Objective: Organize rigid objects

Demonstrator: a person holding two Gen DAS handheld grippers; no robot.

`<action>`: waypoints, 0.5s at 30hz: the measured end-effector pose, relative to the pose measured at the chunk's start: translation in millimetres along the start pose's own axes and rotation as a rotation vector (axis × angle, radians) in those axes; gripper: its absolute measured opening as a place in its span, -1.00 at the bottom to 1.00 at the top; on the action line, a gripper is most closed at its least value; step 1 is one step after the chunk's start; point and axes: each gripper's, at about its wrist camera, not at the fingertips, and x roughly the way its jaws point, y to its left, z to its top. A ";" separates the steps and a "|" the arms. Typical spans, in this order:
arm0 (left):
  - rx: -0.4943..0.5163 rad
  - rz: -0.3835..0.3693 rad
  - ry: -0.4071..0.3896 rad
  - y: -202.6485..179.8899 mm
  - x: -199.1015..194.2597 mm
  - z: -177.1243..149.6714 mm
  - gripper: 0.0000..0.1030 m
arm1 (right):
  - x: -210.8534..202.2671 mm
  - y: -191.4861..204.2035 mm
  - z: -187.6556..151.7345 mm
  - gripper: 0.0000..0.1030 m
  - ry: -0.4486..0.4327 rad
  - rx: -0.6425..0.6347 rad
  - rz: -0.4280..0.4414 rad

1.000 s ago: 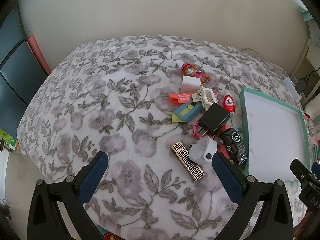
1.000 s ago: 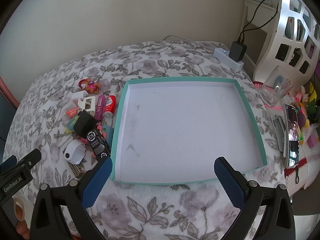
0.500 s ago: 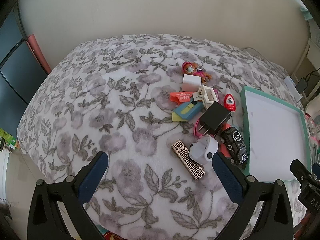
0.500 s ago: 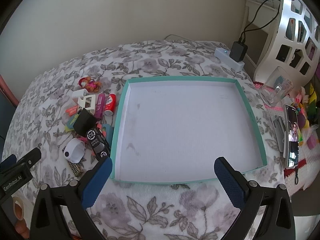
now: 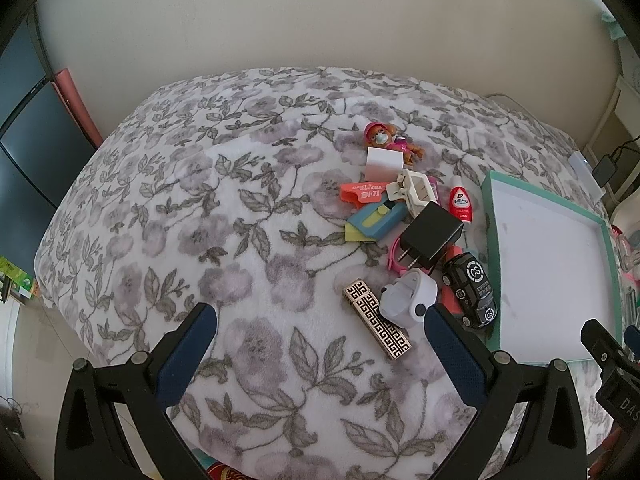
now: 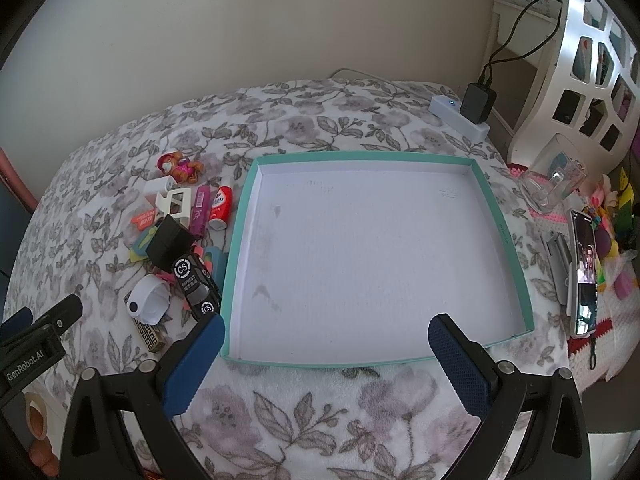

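A heap of small rigid objects lies on the floral blanket left of a teal-rimmed white tray [image 6: 500,216] [image 5: 490,216]. In the heap are a black toy car [image 5: 472,290] [image 6: 196,284], a black charger plug [image 5: 430,236] [image 6: 168,240], a white round gadget [image 5: 408,300] [image 6: 146,300], a gold patterned bar [image 5: 376,324], a red small bottle [image 5: 461,204] [image 6: 222,208] and an orange figurine [image 5: 384,136] [image 6: 176,164]. My left gripper [image 5: 320,340] is open above the blanket, just before the heap. My right gripper [image 6: 326,354] is open over the tray's near edge. The tray holds nothing.
A power strip with a black adapter [image 6: 476,104] lies behind the tray. A glass [image 6: 554,178], a phone [image 6: 584,276] and colourful toys sit at the right. A white shelf [image 6: 592,56] stands at the far right. The blanket [image 5: 180,208] spreads left of the heap.
Both views have shifted slightly, so the heap and tray sit a little lower and nearer. Both grippers stay open and nothing has been picked up.
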 end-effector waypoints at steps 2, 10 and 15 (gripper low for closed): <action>0.000 0.000 0.000 -0.1 0.0 -0.1 1.00 | 0.1 0.1 -0.1 1.00 0.000 0.000 0.000; 0.000 0.000 0.001 -0.2 0.2 -0.4 1.00 | 1.0 0.3 -1.1 1.00 0.005 -0.004 0.001; 0.001 0.000 0.003 -1.5 0.9 -0.9 1.00 | 2.5 2.0 -0.4 1.00 0.013 -0.012 -0.001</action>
